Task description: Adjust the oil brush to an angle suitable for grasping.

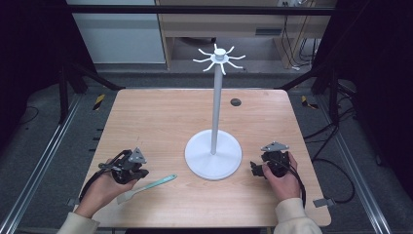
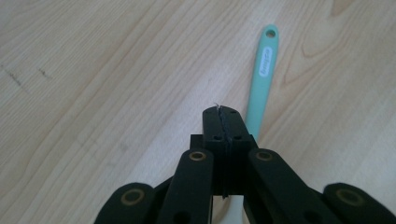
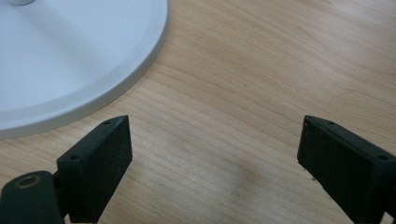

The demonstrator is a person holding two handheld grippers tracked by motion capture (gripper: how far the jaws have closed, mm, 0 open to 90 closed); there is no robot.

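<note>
Left claw [image 2: 224, 122] over spatula's [image 2: 261, 79] hidden blade

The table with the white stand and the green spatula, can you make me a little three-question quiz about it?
1. True or false: the left hand-held gripper has its jaws pressed together.
2. What lies on the table beside the left hand-held gripper? A) a cup B) a spatula C) a key
3. Fill in: the right hand-held gripper is open, and the round base of the white ____ is near it.

Key: 1 true; 2 B; 3 stand.
</note>
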